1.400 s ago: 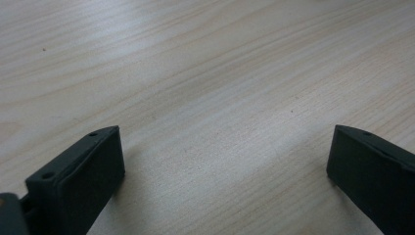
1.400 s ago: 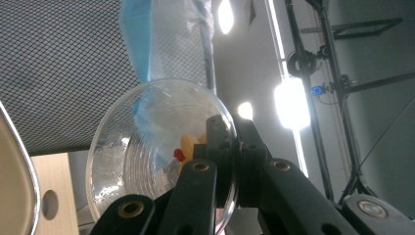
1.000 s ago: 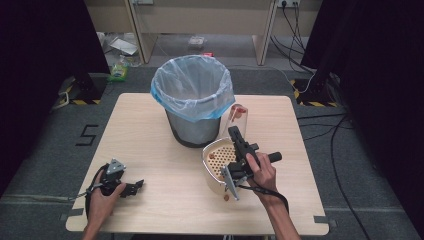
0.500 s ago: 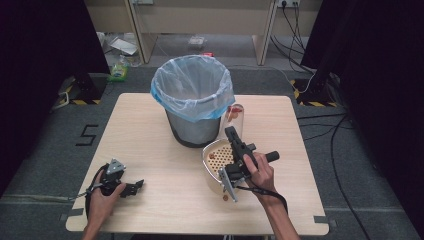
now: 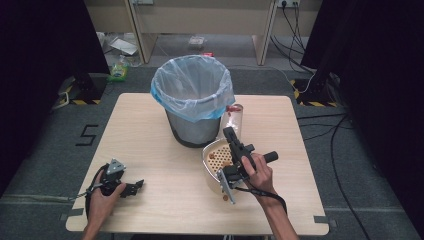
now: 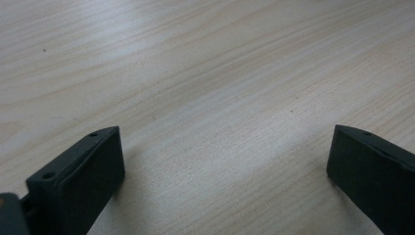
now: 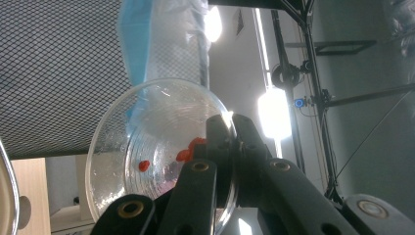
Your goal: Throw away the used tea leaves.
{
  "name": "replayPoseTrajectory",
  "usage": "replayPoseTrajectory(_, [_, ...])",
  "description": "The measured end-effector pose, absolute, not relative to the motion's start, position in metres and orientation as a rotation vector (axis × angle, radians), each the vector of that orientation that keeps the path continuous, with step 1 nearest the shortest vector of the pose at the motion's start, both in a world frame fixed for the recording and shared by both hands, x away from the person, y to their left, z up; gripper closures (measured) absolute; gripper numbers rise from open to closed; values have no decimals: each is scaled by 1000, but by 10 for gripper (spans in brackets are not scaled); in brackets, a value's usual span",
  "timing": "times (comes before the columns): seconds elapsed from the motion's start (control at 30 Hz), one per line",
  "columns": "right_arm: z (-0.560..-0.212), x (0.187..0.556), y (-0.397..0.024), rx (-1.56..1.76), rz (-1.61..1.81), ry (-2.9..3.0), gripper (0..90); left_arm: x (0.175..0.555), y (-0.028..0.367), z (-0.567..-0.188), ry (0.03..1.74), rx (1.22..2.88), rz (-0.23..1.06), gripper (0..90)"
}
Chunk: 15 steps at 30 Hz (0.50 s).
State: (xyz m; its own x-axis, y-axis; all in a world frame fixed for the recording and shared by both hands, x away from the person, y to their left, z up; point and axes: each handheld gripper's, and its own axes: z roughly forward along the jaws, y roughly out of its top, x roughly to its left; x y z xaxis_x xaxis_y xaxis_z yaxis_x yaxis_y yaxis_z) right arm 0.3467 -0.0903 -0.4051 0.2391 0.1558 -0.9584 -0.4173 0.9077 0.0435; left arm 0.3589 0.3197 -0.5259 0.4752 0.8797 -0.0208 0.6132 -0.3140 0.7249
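My right gripper (image 5: 229, 132) is shut on the rim of a clear glass bowl (image 5: 233, 117), held on edge beside the grey mesh bin (image 5: 192, 125) with its blue liner (image 5: 192, 92). In the right gripper view the jaws (image 7: 230, 132) pinch the bowl's rim, and a few red bits (image 7: 188, 151) cling inside the clear glass bowl (image 7: 147, 161). A cream perforated bowl (image 5: 212, 160) holding orange pieces sits under my right hand. My left gripper (image 5: 137, 186) rests open on the table's near left, its jaws (image 6: 222, 147) wide apart over bare wood.
The light wooden table (image 5: 150, 130) has the bin at its middle. A flat utensil (image 5: 226, 189) lies by the cream bowl's near side. The mesh bin wall (image 7: 58, 73) and liner (image 7: 161, 44) stand close behind the glass bowl. Cables (image 5: 320, 130) lie on the floor at right.
My right gripper has shifted slightly left and nearer with the glass bowl in it. The left gripper has stayed where it was.
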Motion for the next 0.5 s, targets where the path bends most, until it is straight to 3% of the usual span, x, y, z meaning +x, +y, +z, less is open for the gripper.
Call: replayPoseTrajectory(0.5, [-391, 349, -101, -81, 545, 1365, 875, 359, 320, -526, 1232, 2044, 505, 0])
